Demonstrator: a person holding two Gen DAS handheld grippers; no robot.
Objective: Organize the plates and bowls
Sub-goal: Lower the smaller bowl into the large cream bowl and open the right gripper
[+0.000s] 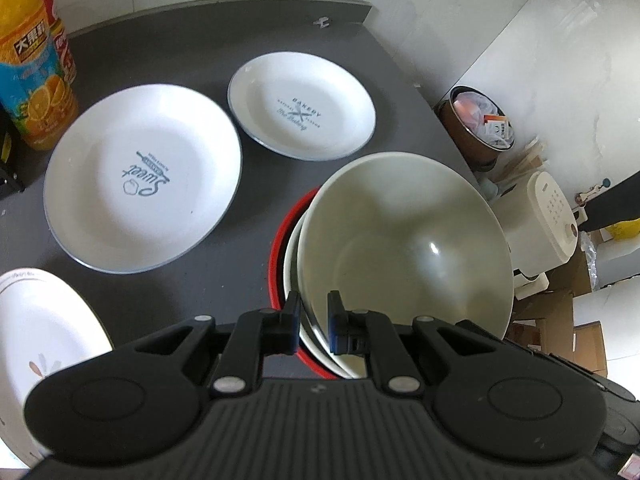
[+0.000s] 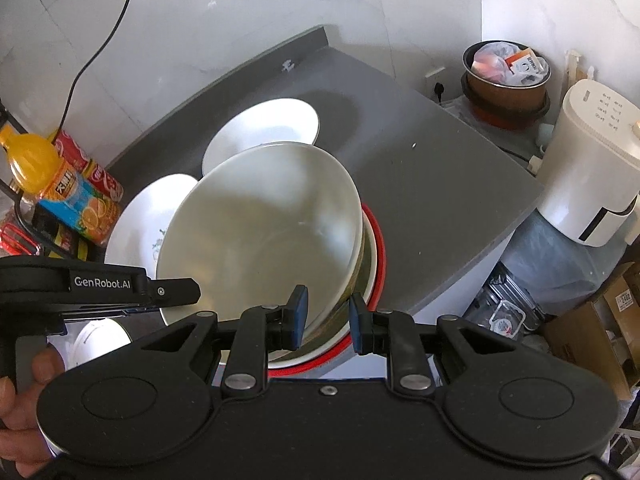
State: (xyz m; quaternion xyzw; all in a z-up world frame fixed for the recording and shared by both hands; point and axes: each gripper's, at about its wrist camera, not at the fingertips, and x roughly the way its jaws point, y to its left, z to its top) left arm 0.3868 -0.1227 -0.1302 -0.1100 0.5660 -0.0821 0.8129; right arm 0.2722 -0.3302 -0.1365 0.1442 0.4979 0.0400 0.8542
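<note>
A large pale bowl [image 1: 400, 240] [image 2: 260, 232] sits tilted on top of a white bowl [image 1: 291, 256] [image 2: 373, 256], which nests in a red bowl [image 1: 275, 248] [image 2: 382, 248] on the dark counter [image 1: 200, 264]. My left gripper [image 1: 313, 314] is shut on the large bowl's near rim and shows at that bowl's left edge [image 2: 188, 294] in the right wrist view. My right gripper [image 2: 328, 316] pinches the same bowl's rim, one pad inside and one outside. A "Sweet" plate [image 1: 140, 176], a "Bakery" plate [image 1: 300, 108] and a floral plate [image 1: 40, 328] lie flat to the left.
An orange juice bottle [image 1: 32, 80] [image 2: 60, 184] and red cans [image 2: 92, 164] stand at the counter's left. Past the right counter edge [image 2: 500, 232] are a white cooker [image 2: 592, 168], a pot of rubbish [image 2: 508, 76] and cardboard boxes [image 2: 592, 328]. A hand [image 2: 24, 400] holds the left gripper.
</note>
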